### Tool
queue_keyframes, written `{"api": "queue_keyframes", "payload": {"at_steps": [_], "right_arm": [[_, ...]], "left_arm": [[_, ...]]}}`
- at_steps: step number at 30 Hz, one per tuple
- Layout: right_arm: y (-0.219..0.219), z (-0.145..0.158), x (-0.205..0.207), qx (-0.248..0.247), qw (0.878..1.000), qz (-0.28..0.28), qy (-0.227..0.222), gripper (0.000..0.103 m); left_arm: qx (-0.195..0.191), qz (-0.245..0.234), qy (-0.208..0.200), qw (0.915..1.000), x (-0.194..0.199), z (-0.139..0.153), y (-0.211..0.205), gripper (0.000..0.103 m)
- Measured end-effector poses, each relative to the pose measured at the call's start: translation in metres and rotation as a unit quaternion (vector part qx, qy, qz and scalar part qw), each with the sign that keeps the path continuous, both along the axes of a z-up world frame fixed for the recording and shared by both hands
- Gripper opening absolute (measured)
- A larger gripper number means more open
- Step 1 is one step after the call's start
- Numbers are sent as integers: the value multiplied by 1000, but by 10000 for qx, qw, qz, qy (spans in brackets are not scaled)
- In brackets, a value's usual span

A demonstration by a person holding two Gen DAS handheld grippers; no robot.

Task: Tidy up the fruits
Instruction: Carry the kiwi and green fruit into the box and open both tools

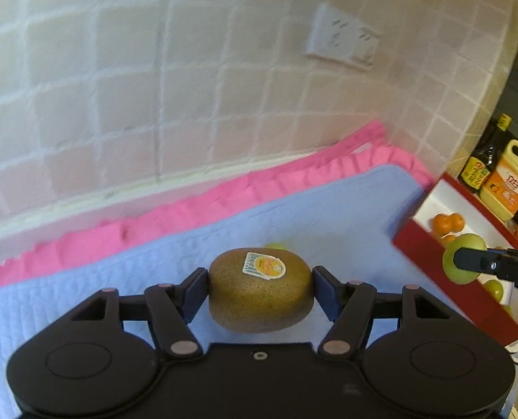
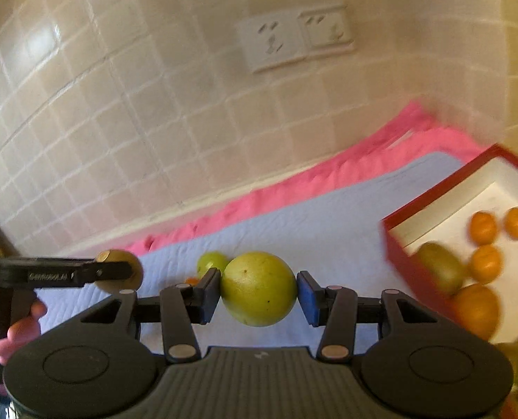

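Observation:
My left gripper (image 1: 260, 288) is shut on a brown kiwi (image 1: 260, 289) with a sticker on it, held above the pale blue mat (image 1: 119, 279). My right gripper (image 2: 259, 293) is shut on a round green citrus fruit (image 2: 259, 288), also lifted off the mat. In the left wrist view the right gripper (image 1: 465, 262) shows at the right with its green fruit (image 1: 463, 244), over the red box (image 1: 433, 258). The right wrist view has the left gripper (image 2: 119, 270) at the left with the kiwi (image 2: 122, 262). Another green fruit (image 2: 211, 262) lies on the mat.
The red box (image 2: 403, 265) has a white inside and holds several oranges (image 2: 482, 227), a kiwi (image 2: 440, 269) and green fruits (image 1: 494, 289). A pink towel (image 1: 189, 206) edges the mat along the tiled wall with sockets (image 2: 293, 38). Bottles (image 1: 503, 181) stand behind the box. A hand (image 2: 21, 331) holds the left gripper.

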State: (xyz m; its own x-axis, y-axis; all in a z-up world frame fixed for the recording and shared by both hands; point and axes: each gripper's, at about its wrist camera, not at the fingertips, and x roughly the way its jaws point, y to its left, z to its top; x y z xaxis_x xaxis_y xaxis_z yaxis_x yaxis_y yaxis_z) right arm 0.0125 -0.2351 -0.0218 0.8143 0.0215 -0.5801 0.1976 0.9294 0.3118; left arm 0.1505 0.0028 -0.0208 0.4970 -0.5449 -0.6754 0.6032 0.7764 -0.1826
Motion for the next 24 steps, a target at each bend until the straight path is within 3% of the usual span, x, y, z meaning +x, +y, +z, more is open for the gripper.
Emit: {"api": "queue_keyframes", "payload": {"at_steps": [6, 11, 14, 19, 24], "right_arm": [[-41, 27, -38, -66, 9980, -572, -251, 49], [-91, 50, -77, -207, 9913, -1230, -413, 49], [-120, 60, -100, -374, 9849, -1642, -411, 49], [-163, 60, -118, -658, 9777, -1984, 221, 49], [-194, 44, -117, -821, 9776, -1659, 1004, 49]], "left_arm": [[-187, -472, -359, 9981, -15, 34, -54, 78], [-369, -1043, -647, 9918, -30, 53, -118, 78], [-488, -1457, -610, 9862, -35, 58, -160, 78], [-535, -2186, -409, 9735, -43, 54, -240, 78], [-339, -2774, -11, 9602, -51, 25, -320, 78]]}}
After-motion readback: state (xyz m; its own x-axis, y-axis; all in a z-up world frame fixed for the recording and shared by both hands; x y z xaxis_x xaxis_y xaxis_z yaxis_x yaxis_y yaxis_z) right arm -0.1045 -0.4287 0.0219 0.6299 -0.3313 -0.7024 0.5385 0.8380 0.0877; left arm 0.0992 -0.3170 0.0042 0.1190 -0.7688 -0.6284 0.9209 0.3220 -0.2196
